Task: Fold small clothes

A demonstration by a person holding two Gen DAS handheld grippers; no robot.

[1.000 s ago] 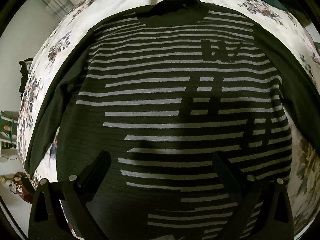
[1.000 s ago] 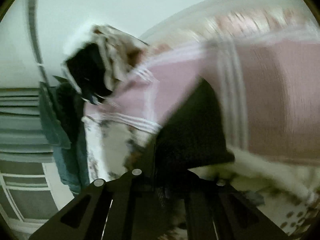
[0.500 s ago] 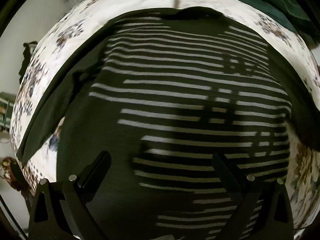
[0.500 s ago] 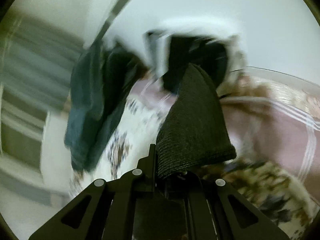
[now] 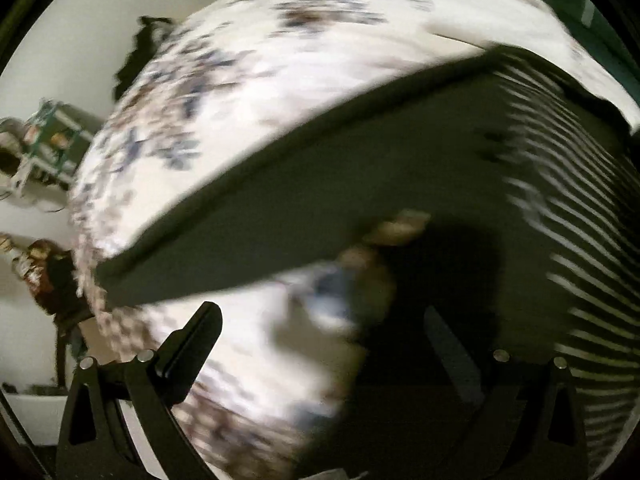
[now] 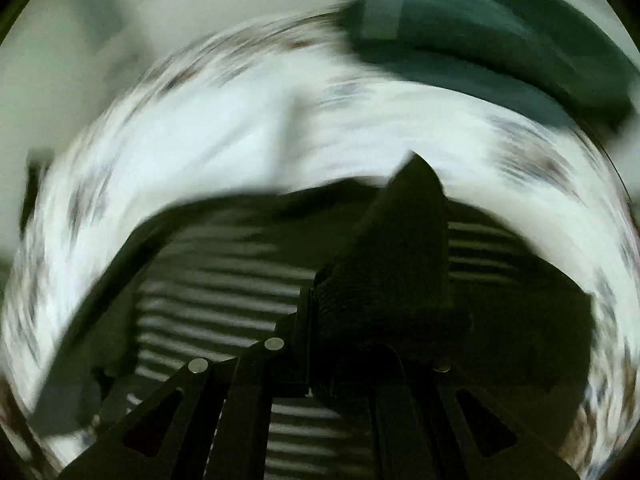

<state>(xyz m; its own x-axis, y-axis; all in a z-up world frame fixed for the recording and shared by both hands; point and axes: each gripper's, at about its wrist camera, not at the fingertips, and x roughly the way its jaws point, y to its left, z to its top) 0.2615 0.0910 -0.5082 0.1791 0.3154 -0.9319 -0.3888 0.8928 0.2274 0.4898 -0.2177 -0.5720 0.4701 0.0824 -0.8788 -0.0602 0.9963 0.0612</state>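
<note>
A dark sweater with white stripes [image 5: 552,184] lies flat on a floral bed. Its plain dark left sleeve [image 5: 256,220] stretches out to the left. My left gripper [image 5: 320,344] is open and empty, above the sleeve's lower edge and the sweater's side. In the right wrist view my right gripper [image 6: 368,336] is shut on a dark fold of the sweater [image 6: 404,264], held up over the striped body [image 6: 224,292]. Both views are motion-blurred.
The floral bedspread [image 5: 256,80] surrounds the sweater. A dark green cloth [image 6: 480,40] lies at the far side of the bed. A small shelf [image 5: 48,140] and a dark bag [image 5: 48,276] stand beside the bed on the left.
My left gripper has swung left, from over the sweater's chest to its left sleeve. My right gripper, still holding the dark fold, has swung round to face the sweater.
</note>
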